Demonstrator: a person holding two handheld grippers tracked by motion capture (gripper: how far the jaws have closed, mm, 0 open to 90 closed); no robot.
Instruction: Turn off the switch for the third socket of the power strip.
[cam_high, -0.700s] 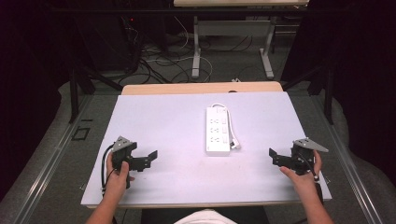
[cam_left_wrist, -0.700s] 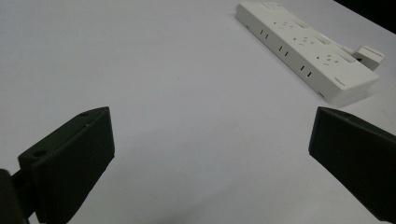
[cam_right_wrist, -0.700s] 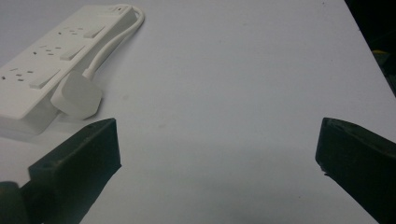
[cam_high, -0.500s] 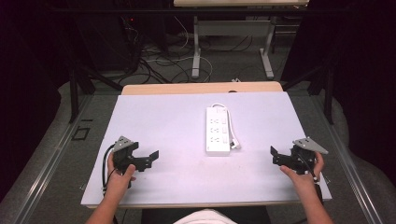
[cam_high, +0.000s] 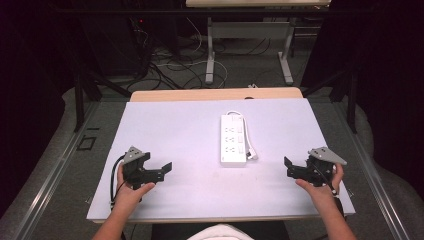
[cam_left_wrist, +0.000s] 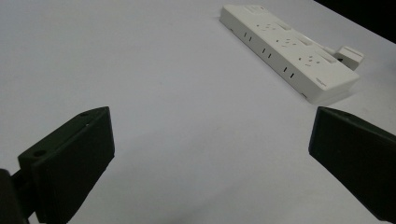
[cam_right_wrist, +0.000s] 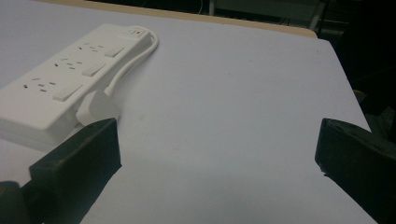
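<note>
The white plastic power strip (cam_high: 233, 140) lies flat near the middle of the pale lavender-topped counter (cam_high: 175, 130), lengthways from the far side toward the person, with three socket groups and three rocker switches in a row. Its thin white cable (cam_right_wrist: 133, 59) loops out of the far end and runs back along one long side to a white plug (cam_right_wrist: 95, 108) that rests against the near end. No lettering or brand mark on the strip can be read.

Bare counter surrounds the strip on all sides; it is well clear of every edge, and the far edge shows a strip of light wood (cam_high: 215, 93).

The left gripper (cam_high: 159, 171) is held low over the near left part of the counter, well apart from the strip, its black jaws spread wide with nothing between them. The right gripper (cam_high: 291, 169) hangs over the near right part, close to the right edge, jaws likewise wide apart and empty, pointing toward the strip's near end.

Beyond the counter lie tangled cables on a grey floor (cam_high: 170, 75) and white table legs (cam_high: 211, 55).
</note>
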